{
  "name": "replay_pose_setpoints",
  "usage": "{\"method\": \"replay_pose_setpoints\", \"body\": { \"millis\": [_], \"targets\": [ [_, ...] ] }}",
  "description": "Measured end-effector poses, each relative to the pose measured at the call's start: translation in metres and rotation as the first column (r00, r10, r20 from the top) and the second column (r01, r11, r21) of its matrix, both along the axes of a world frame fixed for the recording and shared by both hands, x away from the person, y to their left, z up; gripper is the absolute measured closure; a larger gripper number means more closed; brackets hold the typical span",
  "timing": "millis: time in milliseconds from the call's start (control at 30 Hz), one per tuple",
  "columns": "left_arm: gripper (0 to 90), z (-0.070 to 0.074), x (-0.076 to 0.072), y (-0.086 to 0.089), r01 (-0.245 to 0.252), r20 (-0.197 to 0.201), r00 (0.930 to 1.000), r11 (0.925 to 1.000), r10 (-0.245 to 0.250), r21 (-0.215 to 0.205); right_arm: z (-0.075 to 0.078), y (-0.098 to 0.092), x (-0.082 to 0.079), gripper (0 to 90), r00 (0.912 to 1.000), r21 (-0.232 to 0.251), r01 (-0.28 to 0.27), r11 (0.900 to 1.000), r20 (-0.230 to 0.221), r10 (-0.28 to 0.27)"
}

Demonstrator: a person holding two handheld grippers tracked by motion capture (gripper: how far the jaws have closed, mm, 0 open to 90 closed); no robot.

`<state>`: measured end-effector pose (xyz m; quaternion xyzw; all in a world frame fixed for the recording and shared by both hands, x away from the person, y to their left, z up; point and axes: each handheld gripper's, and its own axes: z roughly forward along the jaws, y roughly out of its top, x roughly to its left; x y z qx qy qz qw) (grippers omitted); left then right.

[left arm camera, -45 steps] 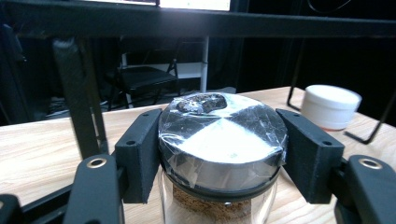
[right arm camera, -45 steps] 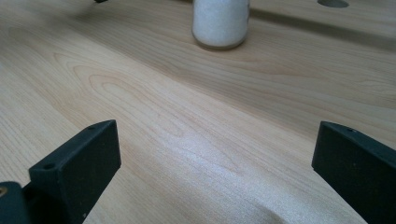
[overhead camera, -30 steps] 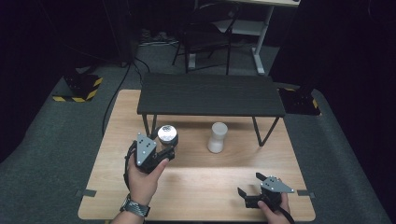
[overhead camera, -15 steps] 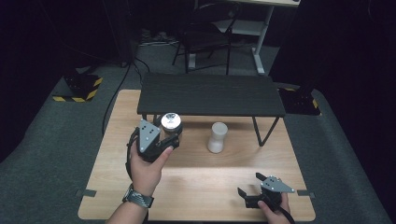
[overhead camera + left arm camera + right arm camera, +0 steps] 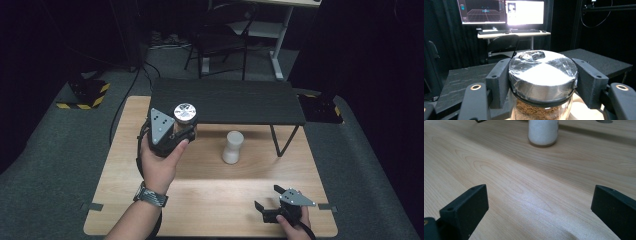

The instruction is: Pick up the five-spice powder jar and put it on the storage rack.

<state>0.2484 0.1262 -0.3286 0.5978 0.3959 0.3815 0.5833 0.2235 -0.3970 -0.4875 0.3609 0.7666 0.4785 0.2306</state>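
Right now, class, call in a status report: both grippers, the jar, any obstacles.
Left gripper shut on jar, lifted off table. Right gripper open, low on table. Black shelf just ahead; white jar to the side.

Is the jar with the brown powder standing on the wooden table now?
No, the left gripper holds the jar by its silver lid, lifted off the wooden table near the black shelf.

Light wooden table [image 5: 210, 195] is standing on grey carpet floor [image 5: 60, 165]. Black low shelf [image 5: 225, 102] is standing w/ thin legs on table's far edge, approx. from left-centre to the right. White jar [image 5: 232, 147] is standing upright on table, just in front of shelf, a bit right of centre. Right gripper [image 5: 272, 212] is resting on table near the near-right corner.
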Motion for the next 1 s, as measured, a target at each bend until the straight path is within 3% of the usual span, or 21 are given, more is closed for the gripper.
{"method": "replay_pose_setpoints", "body": {
  "millis": [200,433,633,767,867,1000],
  "targets": [
    [35.0,0.011,0.012,-0.005,-0.014,0.006,0.9999,0.9999,0.014,-0.006,0.0,0.0,0.0,0.7,1.0,-0.001,0.0,1.0,0.0,0.0],
    [35.0,0.023,0.028,-0.014,-0.043,0.008,0.9991,0.9989,0.042,0.02,0.0,0.0,0.0,0.7,1.0,0.0,-0.001,1.0,0.0,0.001],
    [35.0,0.027,0.042,-0.019,-0.059,0.007,0.9982,0.9978,0.059,0.031,0.0,0.0,0.0,0.7,1.0,-0.003,-0.006,1.0,0.004,0.006],
    [35.0,0.029,0.051,-0.021,-0.064,-0.006,0.9979,0.9974,0.064,0.031,0.0,-0.001,0.0,0.7,1.0,-0.001,-0.008,1.0,0.003,0.008],
    [35.0,0.03,0.062,-0.024,-0.078,-0.029,0.9965,0.9969,0.078,0.009,0.0,0.0,0.0,0.7,0.9999,-0.007,-0.013,1.0,0.007,0.014],
    [35.0,0.029,0.071,-0.029,-0.086,-0.032,0.9958,0.9961,0.086,0.02,0.0,-0.001,0.0,0.7,0.9999,-0.004,-0.015,1.0,0.009,0.015]
  ]
}}
